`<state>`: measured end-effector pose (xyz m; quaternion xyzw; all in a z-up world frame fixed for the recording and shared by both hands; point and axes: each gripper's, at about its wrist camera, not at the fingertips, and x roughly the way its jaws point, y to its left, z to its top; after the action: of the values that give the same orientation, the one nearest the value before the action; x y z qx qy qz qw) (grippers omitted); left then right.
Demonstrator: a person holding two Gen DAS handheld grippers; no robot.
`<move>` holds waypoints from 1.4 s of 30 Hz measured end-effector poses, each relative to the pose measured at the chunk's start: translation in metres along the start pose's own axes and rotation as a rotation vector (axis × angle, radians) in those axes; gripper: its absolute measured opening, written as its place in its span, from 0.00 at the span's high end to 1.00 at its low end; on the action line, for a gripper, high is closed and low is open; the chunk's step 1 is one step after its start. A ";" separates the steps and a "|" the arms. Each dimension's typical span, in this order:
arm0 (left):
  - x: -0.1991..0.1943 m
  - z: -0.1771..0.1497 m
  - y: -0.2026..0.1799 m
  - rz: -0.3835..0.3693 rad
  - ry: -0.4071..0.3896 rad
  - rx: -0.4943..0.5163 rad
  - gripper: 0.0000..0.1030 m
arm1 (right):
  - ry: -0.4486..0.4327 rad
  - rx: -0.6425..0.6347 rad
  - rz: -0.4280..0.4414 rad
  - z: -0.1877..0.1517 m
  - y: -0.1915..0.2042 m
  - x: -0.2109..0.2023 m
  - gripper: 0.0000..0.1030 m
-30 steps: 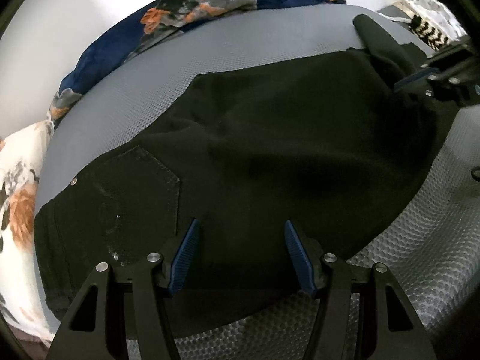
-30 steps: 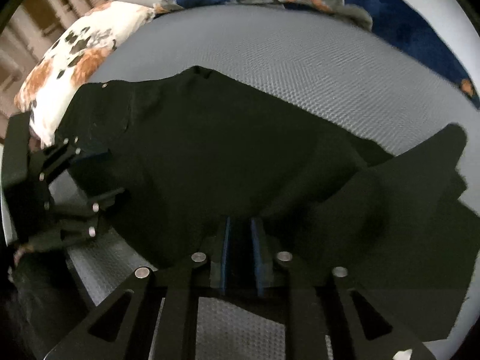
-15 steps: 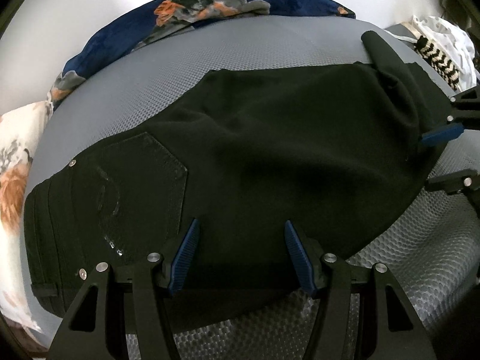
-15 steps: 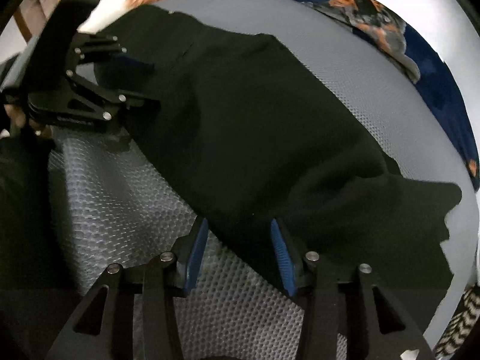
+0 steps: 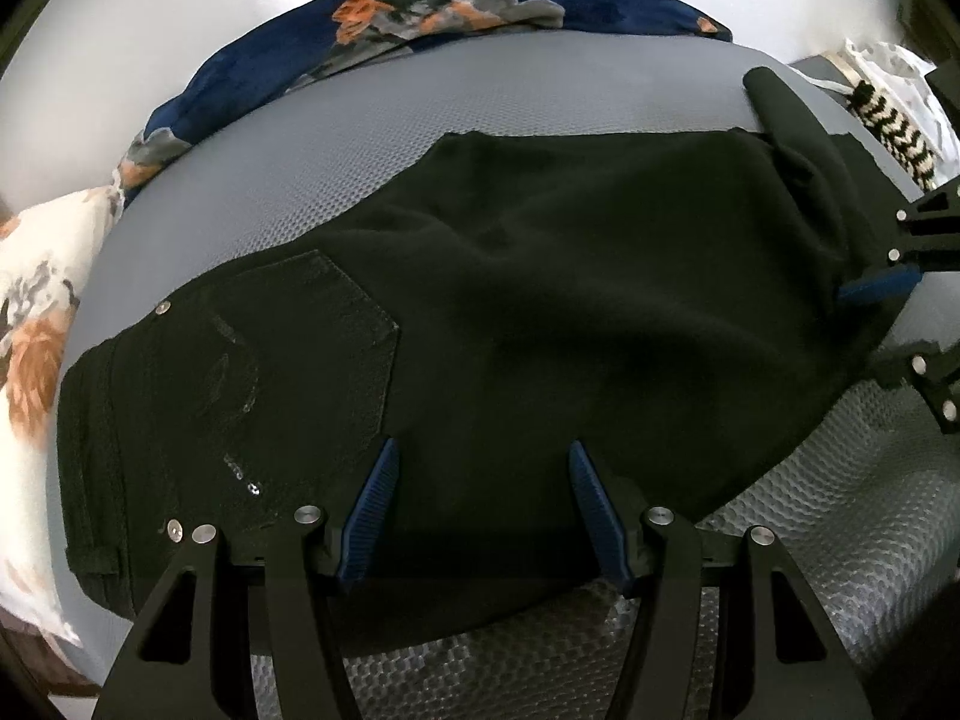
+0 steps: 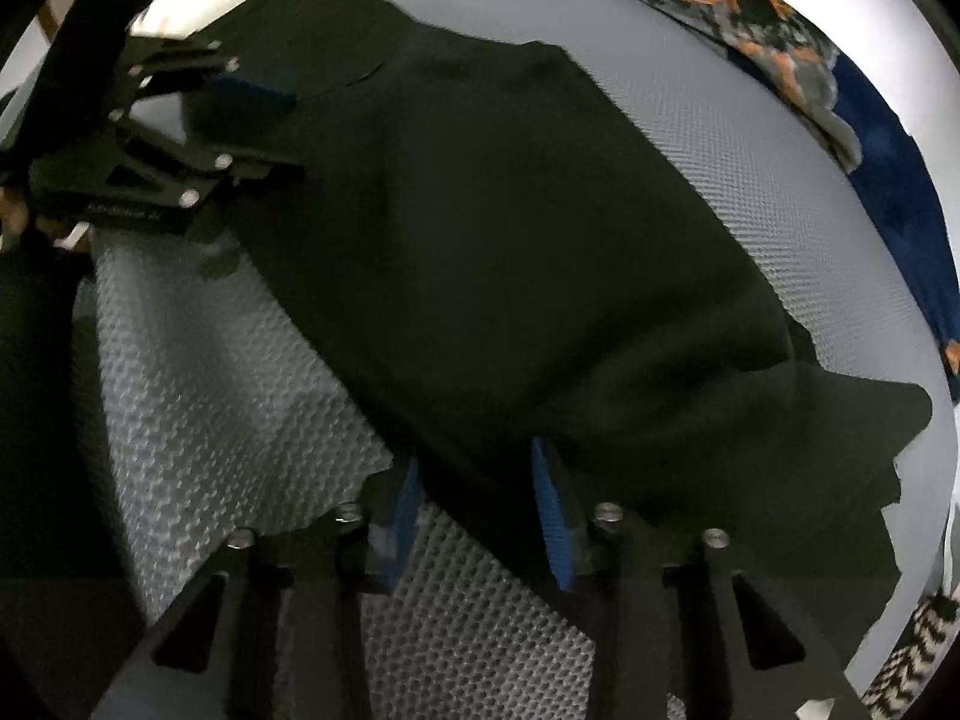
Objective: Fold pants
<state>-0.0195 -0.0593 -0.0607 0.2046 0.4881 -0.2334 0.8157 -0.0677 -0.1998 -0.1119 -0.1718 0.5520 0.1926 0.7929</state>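
Right wrist: my right fingers [image 6: 477,510] closing, pants [image 6: 510,252] edge between | left fingers [image 5: 480,516] open above cloth | risk: top layer only, fold skews.

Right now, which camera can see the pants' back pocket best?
The left wrist view: the back pocket lies whole, stitching and rivets clear. In the right wrist view, only its edge peeks out beside the left gripper.

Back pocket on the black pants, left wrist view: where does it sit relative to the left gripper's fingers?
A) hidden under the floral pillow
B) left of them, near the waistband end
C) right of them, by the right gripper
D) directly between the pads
B: the back pocket lies left of the left gripper, at the waistband end of the black pants, well away from the right gripper.
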 end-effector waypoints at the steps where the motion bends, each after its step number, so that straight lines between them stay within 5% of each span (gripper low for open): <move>1: 0.000 0.000 0.000 -0.001 0.000 0.001 0.42 | 0.004 0.005 0.006 0.000 -0.001 0.001 0.73; 6: -0.004 -0.002 -0.004 -0.024 -0.002 0.030 0.42 | 0.010 -0.027 -0.014 -0.001 0.003 0.000 0.75; 11: -0.004 -0.001 -0.013 -0.033 -0.004 0.066 0.42 | -0.012 0.109 0.054 0.008 -0.014 0.001 0.88; 16: -0.003 0.001 -0.015 -0.022 -0.004 0.062 0.42 | -0.026 0.192 0.084 0.014 -0.024 -0.002 0.91; 31: -0.003 0.001 -0.016 -0.015 -0.001 0.075 0.42 | 0.023 0.265 0.190 0.006 -0.027 -0.003 0.89; 42: -0.003 0.003 -0.024 -0.028 -0.001 0.104 0.42 | -0.014 0.270 0.157 0.011 -0.029 -0.005 0.89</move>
<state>-0.0325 -0.0795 -0.0588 0.2398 0.4776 -0.2700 0.8009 -0.0461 -0.2203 -0.1013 -0.0187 0.5791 0.1792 0.7951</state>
